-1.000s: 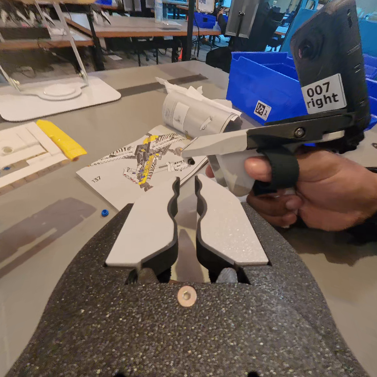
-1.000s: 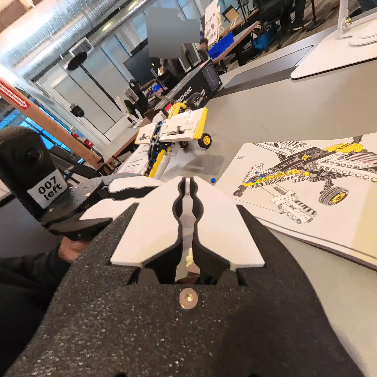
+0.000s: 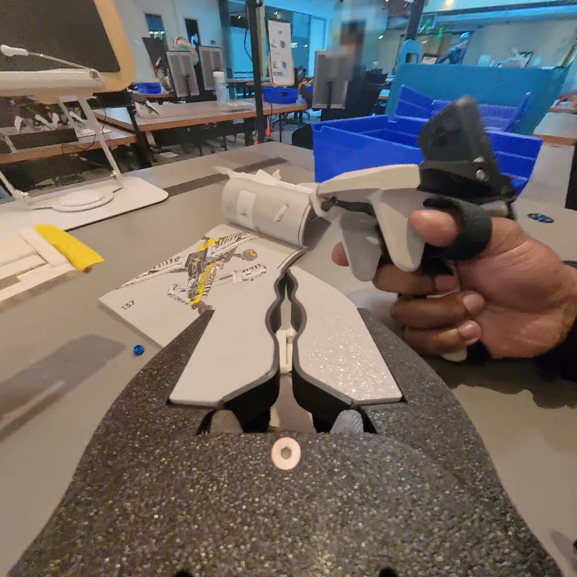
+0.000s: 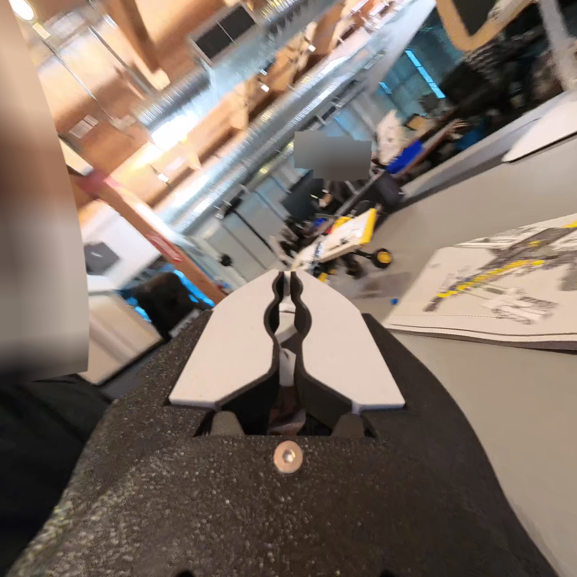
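Hovering above a grey worktop (image 3: 78, 312), the left gripper (image 3: 285, 274) is clenched; the right gripper (image 3: 324, 201) pinches a small dark piece near an open instruction booklet (image 3: 175, 290).

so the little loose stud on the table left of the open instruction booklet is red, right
Not red: the left wrist view shows the little loose stud is blue. It does lie on the grey table, just left of the open instruction booklet.
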A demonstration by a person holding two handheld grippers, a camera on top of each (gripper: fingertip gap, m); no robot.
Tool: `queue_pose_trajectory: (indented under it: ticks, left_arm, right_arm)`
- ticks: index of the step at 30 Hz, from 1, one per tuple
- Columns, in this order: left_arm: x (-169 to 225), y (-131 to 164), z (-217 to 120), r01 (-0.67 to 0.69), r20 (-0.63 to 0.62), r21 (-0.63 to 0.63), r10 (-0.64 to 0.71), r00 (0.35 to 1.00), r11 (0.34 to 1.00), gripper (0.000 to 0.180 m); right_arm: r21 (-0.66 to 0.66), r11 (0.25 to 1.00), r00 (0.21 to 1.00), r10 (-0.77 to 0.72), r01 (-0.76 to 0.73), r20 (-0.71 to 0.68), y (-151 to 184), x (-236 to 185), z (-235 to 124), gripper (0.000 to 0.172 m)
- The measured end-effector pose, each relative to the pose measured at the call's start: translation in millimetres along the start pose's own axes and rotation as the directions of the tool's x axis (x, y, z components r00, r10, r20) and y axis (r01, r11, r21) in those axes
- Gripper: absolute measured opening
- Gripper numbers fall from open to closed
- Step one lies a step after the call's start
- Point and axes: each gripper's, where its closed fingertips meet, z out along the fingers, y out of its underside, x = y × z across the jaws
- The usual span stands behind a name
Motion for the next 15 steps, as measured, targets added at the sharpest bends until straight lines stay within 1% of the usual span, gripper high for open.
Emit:
queue_pose_trajectory:
  ticks: [3, 4, 7, 9, 12, 15]
  left_arm:
    - [9.8, -12.0, -2.0, 0.022, -0.067, 0.08, -0.017, 0.998, 0.997, 0.009]
    - [11.7, -16.5, -3.5, 0.026, -0.081, 0.107, -0.017, 0.997, 0.994, 0.012]
    - [14.2, -27.6, -7.6, 0.013, -0.096, 0.167, 0.003, 0.995, 0.986, 0.016]
    - [16.2, -32.0, -9.4, 0.019, -0.104, 0.186, 0.001, 0.995, 0.982, 0.018]
    - [17.4, -36.9, -12.7, 0.023, -0.081, 0.201, -0.006, 0.997, 0.979, 0.016]
    - [20.7, -36.0, -12.3, -0.062, -0.009, 0.174, 0.065, 0.998, 0.983, 0.011]
  right_arm:
    - [0.028, 0.99, 0.982, 0.134, -0.139, 0.13, -1.0, -10.0, -0.3, 0.003]
    - [0.022, 0.988, 0.978, 0.148, -0.153, 0.151, 0.3, -12.4, 0.1, 0.003]
    - [-0.004, 0.992, 0.978, 0.123, -0.124, 0.17, 5.3, -18.5, 2.6, 0.003]
    - [-0.011, 0.995, 0.983, 0.1, -0.1, 0.155, 7.5, -18.3, 3.8, 0.003]
    - [-0.003, 0.999, 0.996, 0.036, -0.036, 0.083, 7.8, -12.1, 3.7, 0.003]
    - [-0.002, 0.997, 0.996, -0.083, 0.083, -0.014, 8.1, -7.1, 3.4, 0.004]
